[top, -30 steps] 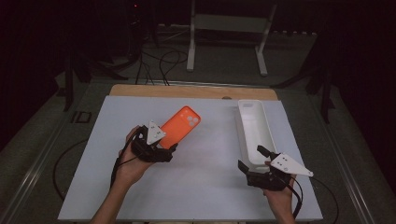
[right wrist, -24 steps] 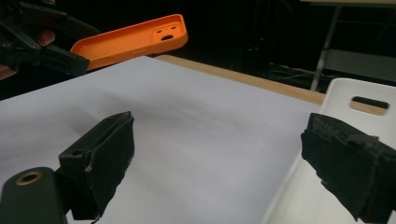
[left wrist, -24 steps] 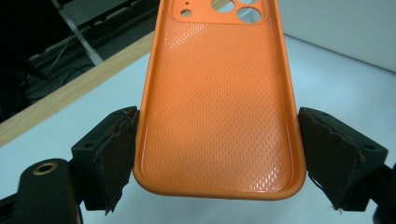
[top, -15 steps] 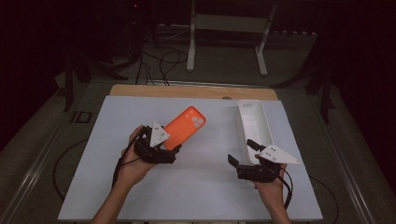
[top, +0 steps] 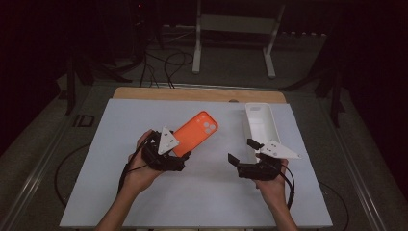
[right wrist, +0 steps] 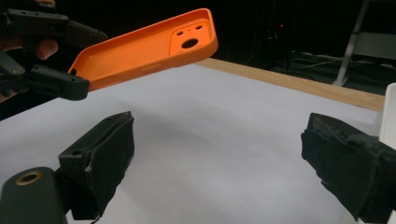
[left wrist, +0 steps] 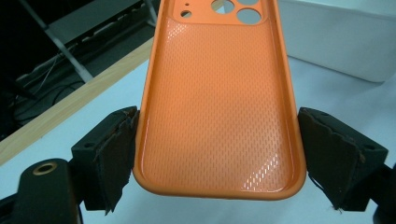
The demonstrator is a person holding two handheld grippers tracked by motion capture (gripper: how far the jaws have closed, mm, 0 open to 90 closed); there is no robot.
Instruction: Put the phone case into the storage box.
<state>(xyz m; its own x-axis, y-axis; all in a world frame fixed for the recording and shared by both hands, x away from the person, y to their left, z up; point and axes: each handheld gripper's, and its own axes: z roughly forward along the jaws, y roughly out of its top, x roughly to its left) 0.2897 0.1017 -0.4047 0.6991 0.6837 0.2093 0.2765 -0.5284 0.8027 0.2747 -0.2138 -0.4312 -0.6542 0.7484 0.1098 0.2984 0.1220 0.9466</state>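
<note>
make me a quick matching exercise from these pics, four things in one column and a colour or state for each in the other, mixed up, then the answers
Things:
1. phone case
2. tray
3. right gripper
4. table edge strip

States:
a. bare wood, along the far side of the table
b. orange, held up off the table
c. open, nothing between its jaws
d. white, lying on the table

Pairs: 1-b, 2-d, 3-c, 4-a

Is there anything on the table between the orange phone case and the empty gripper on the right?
No. Between the orange case and the right gripper, only bare white table lies, as the high view and right gripper view show.
</note>
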